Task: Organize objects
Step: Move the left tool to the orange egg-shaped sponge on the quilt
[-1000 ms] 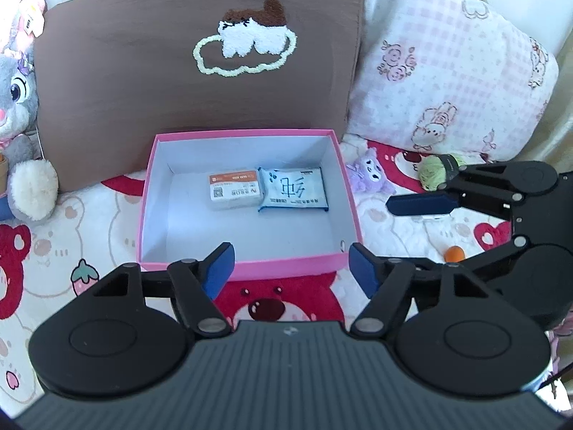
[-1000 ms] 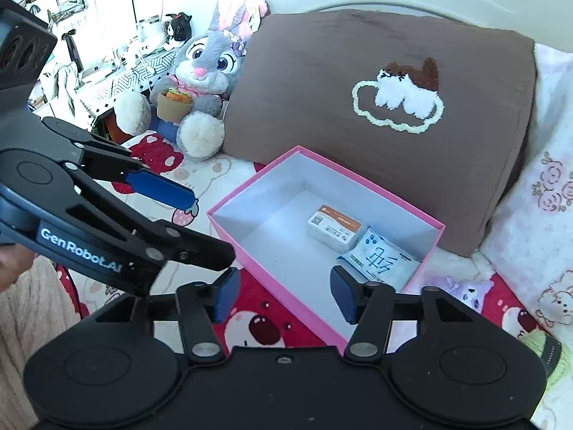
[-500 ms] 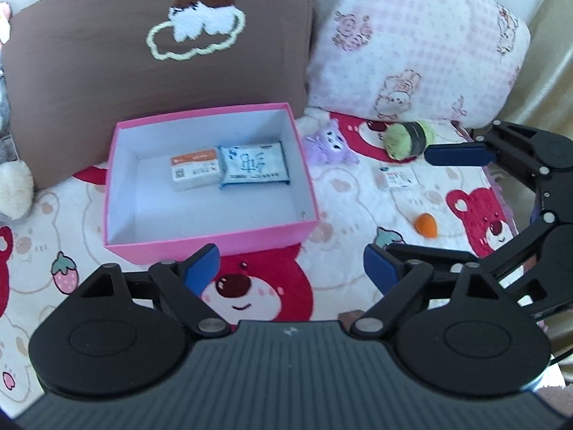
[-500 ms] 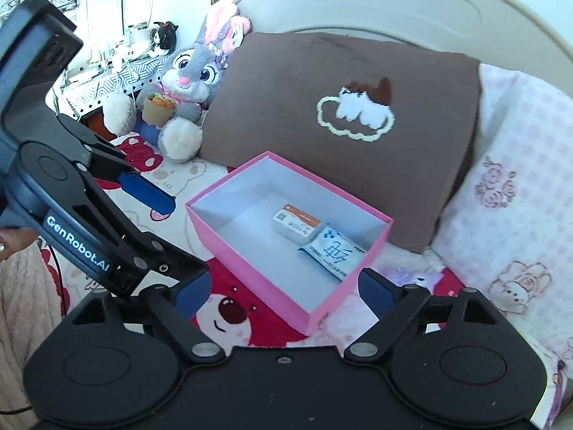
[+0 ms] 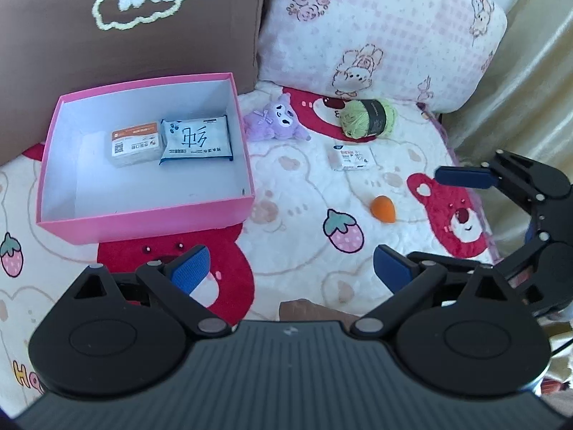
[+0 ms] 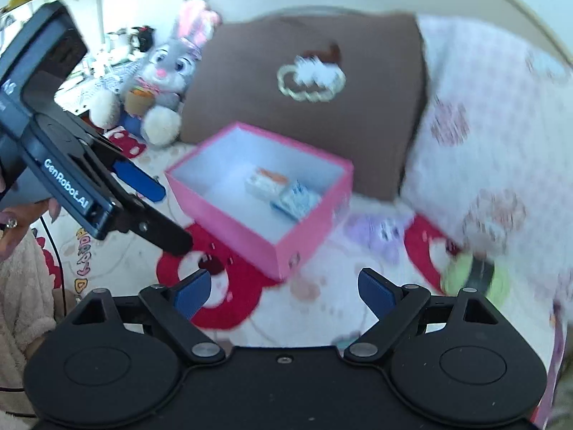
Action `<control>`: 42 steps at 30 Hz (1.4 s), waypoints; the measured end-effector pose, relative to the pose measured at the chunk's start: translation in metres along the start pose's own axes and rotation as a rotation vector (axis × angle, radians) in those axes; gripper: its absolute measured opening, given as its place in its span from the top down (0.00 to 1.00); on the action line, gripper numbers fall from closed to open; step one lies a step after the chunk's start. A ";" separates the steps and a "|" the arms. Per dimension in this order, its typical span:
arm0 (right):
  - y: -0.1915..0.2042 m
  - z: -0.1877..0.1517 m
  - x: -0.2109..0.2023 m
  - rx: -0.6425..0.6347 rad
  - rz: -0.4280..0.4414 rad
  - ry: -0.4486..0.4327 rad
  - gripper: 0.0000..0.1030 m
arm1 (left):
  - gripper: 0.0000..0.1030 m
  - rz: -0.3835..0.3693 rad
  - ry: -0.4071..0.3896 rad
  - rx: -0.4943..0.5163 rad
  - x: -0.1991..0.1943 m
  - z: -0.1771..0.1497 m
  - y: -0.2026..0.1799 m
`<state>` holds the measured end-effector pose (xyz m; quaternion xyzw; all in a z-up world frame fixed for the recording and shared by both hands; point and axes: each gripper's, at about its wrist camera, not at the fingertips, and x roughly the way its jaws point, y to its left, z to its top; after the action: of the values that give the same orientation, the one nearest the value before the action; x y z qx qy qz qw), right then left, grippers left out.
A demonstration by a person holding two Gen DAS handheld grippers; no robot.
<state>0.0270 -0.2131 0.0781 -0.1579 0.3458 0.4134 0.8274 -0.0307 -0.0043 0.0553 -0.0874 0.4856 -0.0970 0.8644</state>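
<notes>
Both claws hang over the bedspread (image 5: 293,251) with nothing between the pads: the left gripper (image 5: 290,268) has just been spreading and now stands wide, the right gripper (image 6: 283,288) likewise spread, empty. Reads as a reach for the next loose item, jaws readied ahead of contact. Landmark: the pink box (image 5: 143,215). Nearest the claws, right of the box and toward its near corner, the orange egg-shaped piece (image 5: 383,209) lies on its side, narrow tip toward lower right, long axis diagonal. Farther on, right of the box at mid-depth, a small white packet (image 5: 350,157) lies flat, long side running across the view. Just beside the box's right wall, the purple plush (image 5: 275,122), sprawled, head up toward the pillows. Beyond the packet, the green yarn ball (image 5: 369,118), its dark band roughly upright. Inside the box, toward the back wall, a white carton with orange strip (image 5: 134,143) and a blue-printed pack (image 5: 197,139) sit touching, side by side, flat. Seemingly packed snug to leave floor free for the rest. Behind the box, the brown cushion (image 5: 125,36).
</notes>
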 end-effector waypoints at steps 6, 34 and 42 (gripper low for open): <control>-0.022 -0.024 -0.002 0.073 -0.047 0.045 0.11 | 0.05 0.000 0.040 0.061 0.028 -0.002 -0.024; -0.072 -0.111 0.040 0.145 -0.174 0.068 0.26 | 0.15 -0.098 0.057 0.201 0.148 -0.001 -0.103; -0.091 -0.128 0.061 0.179 -0.207 0.023 0.26 | 0.25 -0.144 0.060 0.197 0.191 0.005 -0.114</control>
<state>0.0687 -0.3034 -0.0582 -0.1231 0.3728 0.2916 0.8722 0.0612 -0.1619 -0.0710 -0.0339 0.4920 -0.2087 0.8446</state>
